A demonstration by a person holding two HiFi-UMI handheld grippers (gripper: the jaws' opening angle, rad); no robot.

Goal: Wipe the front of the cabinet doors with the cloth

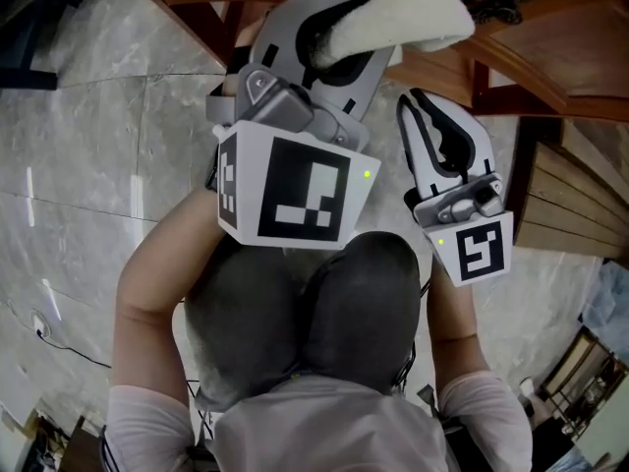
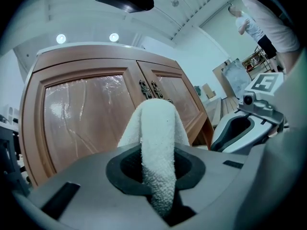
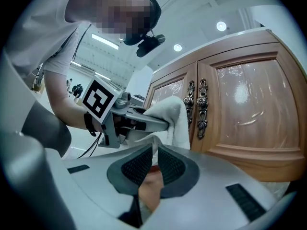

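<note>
Left gripper view showed the left gripper (image 2: 156, 169), fingers clamped on the cloth (image 2: 156, 126), its folded end aimed at the cabinet doors (image 2: 81, 119), apparently ready for wiping. The right gripper (image 3: 154, 153) waited alongside, fingers closed, empty.

The left gripper (image 1: 329, 42) is held forward and higher than its partner, its marker cube (image 1: 290, 190) facing the head camera, its bare left forearm (image 1: 157, 264) bent at the elbow behind it, and its jaws are clamped on a fold of the cloth (image 2: 156, 143), which sticks out past their tips. The right gripper (image 1: 437, 116) sits just to the right of the left one and slightly behind its tips, pointing the same way, on the right forearm (image 1: 454, 327). Its ribbed pads (image 3: 136, 166) are pressed nearly together with nothing between them.
</note>
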